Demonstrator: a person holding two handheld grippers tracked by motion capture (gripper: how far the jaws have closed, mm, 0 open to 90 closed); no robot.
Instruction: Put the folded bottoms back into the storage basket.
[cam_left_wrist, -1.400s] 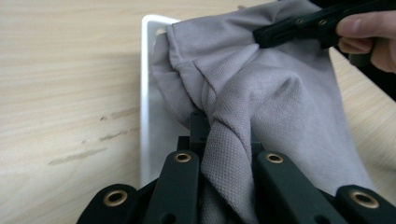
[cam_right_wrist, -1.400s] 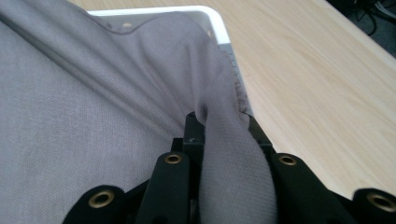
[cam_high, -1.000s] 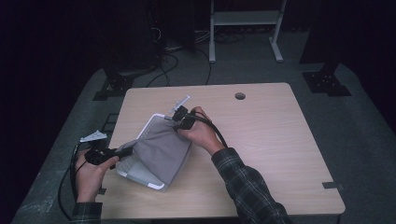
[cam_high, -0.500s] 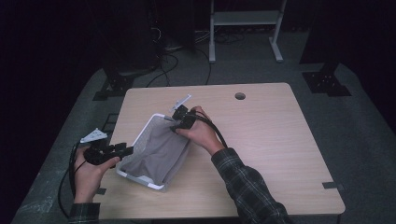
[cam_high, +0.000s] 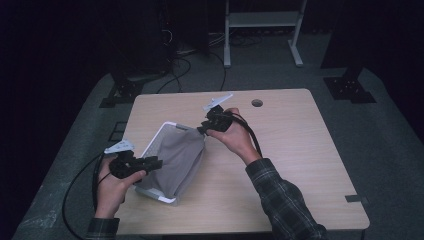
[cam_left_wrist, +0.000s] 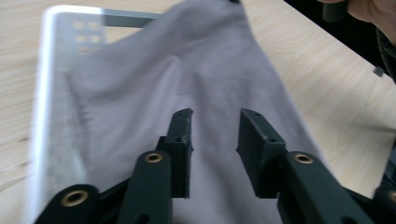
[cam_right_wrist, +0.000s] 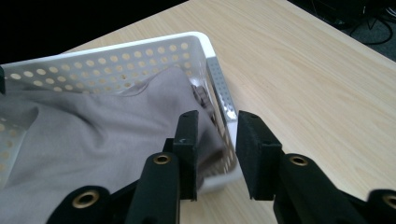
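The grey cloth (cam_high: 176, 157) lies draped in the white perforated basket (cam_high: 161, 131) on the counter (cam_high: 295, 150); the left claw (cam_high: 156, 163) hovers over it, jaws spread, just closing, pinching nothing; the right claw (cam_high: 202, 131), spread likewise and just closing, hangs by the basket's far corner.

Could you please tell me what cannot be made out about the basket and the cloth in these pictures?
- Basket floor: in the high view, the grey cloth covers it.
- Anything under the cloth: hidden in all views.
- Basket rim in the left gripper view: blurred, and cut off by the left edge.
- Small dark item by the basket wall in the right gripper view: half tucked under the cloth, too small to identify.
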